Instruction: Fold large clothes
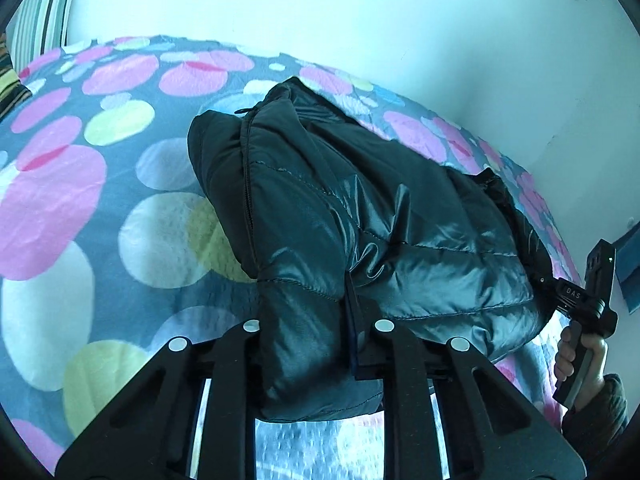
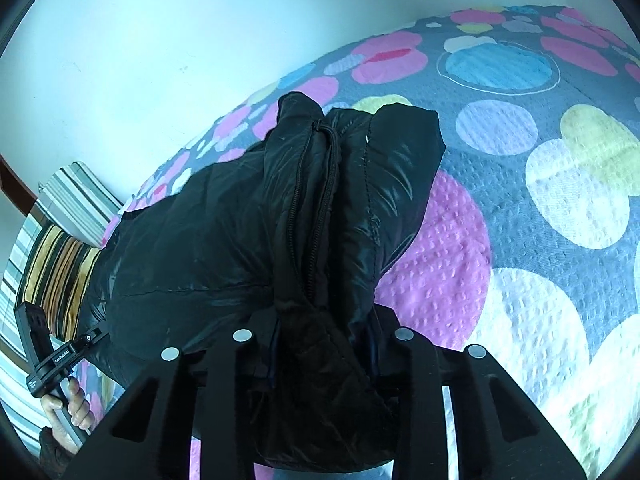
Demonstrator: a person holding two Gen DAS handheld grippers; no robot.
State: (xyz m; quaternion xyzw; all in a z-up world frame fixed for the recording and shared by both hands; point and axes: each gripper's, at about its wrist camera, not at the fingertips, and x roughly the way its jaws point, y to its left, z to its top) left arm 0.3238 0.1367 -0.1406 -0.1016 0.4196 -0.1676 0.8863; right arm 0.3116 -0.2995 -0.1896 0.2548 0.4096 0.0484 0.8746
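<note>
Black left gripper (image 1: 316, 320): jaws drawn narrow, pinching a thick fold of the puffer jacket (image 1: 380, 208), probably to lift one end for a fold. Jacket: dark, glossy quilted shell with stitched channels, padded and bulky, its zipper (image 2: 320, 216) running along a bunched ridge; it lies heaped mid-bed on the quilt (image 1: 80, 184), one near edge raised by each grip. Quilt: grey, textured weave, printed with pink, white and lime circles. Right gripper (image 2: 324, 332): jaws likewise narrowed, clamped on padded jacket fabric at the opposite end, seemingly sharing the load.
</note>
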